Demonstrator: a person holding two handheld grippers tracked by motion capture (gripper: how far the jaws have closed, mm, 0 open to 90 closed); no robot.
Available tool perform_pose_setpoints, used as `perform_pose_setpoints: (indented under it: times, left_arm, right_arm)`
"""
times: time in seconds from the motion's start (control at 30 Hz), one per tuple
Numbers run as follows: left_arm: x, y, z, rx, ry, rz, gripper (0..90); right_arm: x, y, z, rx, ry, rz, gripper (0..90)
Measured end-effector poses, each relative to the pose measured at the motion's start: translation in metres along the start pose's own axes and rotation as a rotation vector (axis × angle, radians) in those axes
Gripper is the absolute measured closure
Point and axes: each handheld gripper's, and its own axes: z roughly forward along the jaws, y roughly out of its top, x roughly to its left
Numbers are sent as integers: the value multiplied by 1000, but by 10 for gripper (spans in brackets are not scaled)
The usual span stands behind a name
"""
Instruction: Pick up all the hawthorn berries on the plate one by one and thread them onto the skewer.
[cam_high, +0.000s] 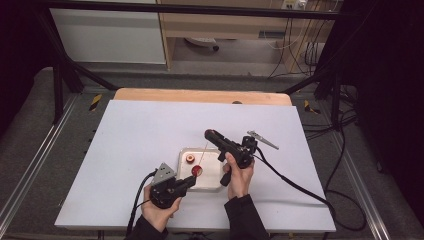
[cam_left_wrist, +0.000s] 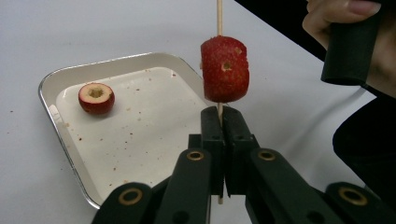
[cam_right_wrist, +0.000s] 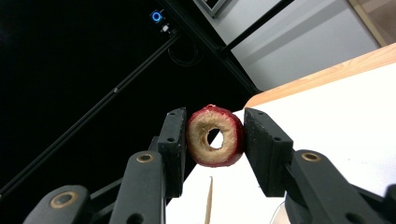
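One fruit (cam_left_wrist: 224, 69) sits threaded on the skewer (cam_left_wrist: 218, 16) pinched in the left claw (cam_left_wrist: 222, 122), the right claw (cam_right_wrist: 215, 140) holds a cored fruit (cam_right_wrist: 215, 142) above the skewer's tip, unthreaded, and a third fruit (cam_left_wrist: 96, 98) waits in the tray (cam_left_wrist: 56, 80).

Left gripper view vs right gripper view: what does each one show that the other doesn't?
Left gripper view: the left gripper shut on a wooden skewer with one red fruit threaded on it, a metal tray on the white table, and a cored fruit lying in the tray.

Right gripper view: the right gripper clamped on a cored fruit ring, its hole facing the camera, with dark frame bars behind.

Shared: the skewer, whose pointed tip rises below the ring, and the white table.
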Motion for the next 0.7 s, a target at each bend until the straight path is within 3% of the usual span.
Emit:
perform_pose_setpoints:
  times: [0.7]
  left_arm:
    - [0, 2, 1, -14, -3, -15, 883]
  right_arm:
    - [0, -4, 1, -9, 9, 7, 611]
